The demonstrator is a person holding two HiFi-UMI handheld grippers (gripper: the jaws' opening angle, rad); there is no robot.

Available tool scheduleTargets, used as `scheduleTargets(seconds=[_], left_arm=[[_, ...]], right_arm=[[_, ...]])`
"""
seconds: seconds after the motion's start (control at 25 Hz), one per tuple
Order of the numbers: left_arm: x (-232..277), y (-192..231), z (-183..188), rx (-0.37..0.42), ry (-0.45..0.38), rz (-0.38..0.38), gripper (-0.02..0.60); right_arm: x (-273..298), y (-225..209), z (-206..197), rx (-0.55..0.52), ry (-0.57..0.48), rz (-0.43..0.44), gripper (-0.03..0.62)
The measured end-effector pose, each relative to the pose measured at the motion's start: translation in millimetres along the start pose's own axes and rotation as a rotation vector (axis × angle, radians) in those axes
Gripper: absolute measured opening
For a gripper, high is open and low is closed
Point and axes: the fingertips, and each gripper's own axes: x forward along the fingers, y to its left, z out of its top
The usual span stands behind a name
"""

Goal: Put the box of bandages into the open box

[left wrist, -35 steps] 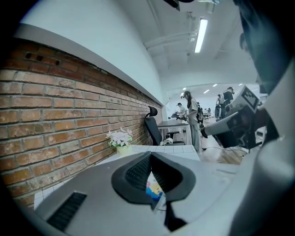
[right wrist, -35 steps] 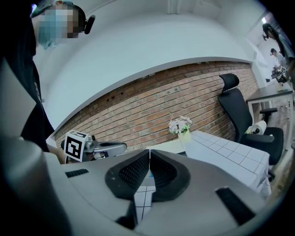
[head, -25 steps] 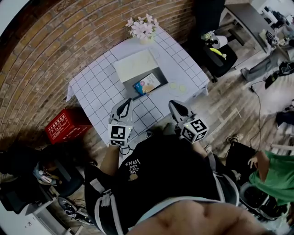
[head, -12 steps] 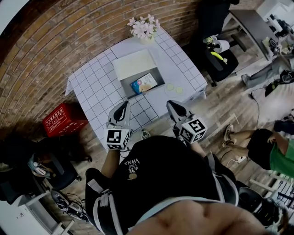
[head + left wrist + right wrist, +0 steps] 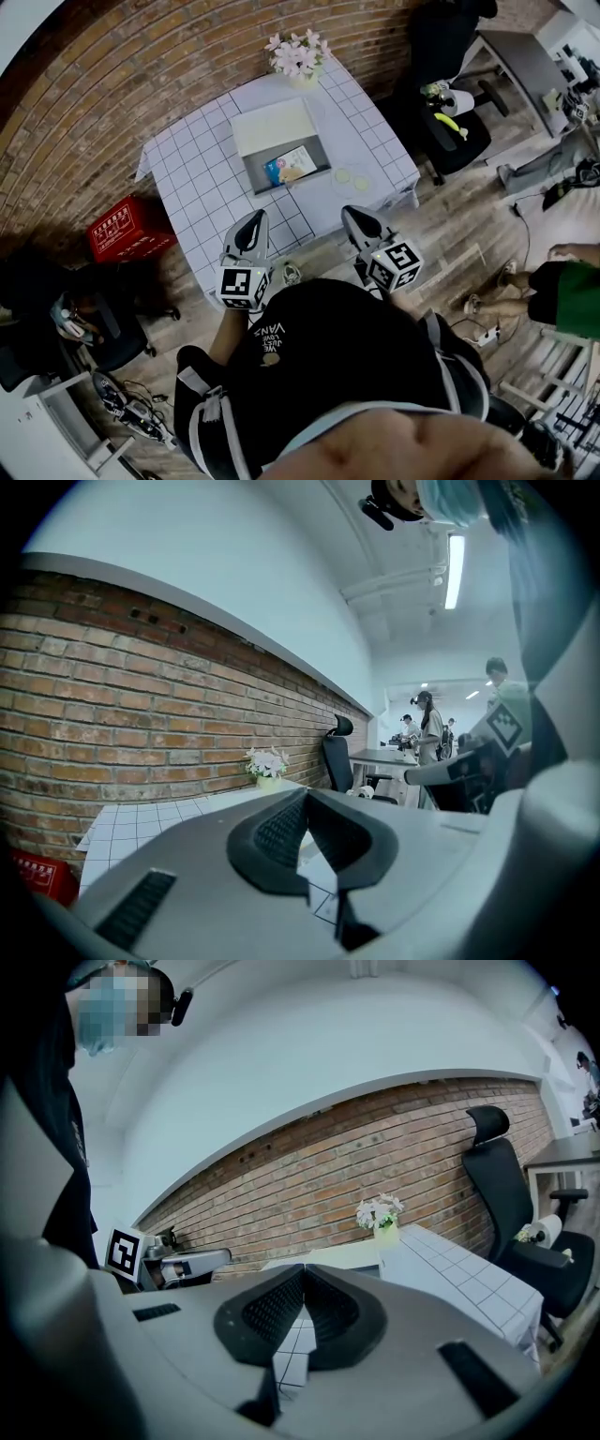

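An office-like workroom, perhaps a lab as far as we can tell, long brick wall (image 5: 112,84), wood-plank floor (image 5: 450,234), black swivel chair (image 5: 511,1213), grey desk (image 5: 525,66), ceiling strip light (image 5: 456,569), people (image 5: 427,724) standing at distant desks, red crate (image 5: 127,228) by our table (image 5: 202,178)

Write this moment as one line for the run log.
stage: bandage box lies in open box | left gripper: shut, empty | right gripper: shut, empty | both: near table edge, apart from box
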Motion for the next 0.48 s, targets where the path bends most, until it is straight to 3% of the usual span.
scheduleTargets(seconds=[0.48], left_arm=[[-29, -24, -14, -0.023, 0.003, 0.081, 0.011]], right_arm=[[-18, 2, -11, -0.033, 0.039, 0.044, 0.004]])
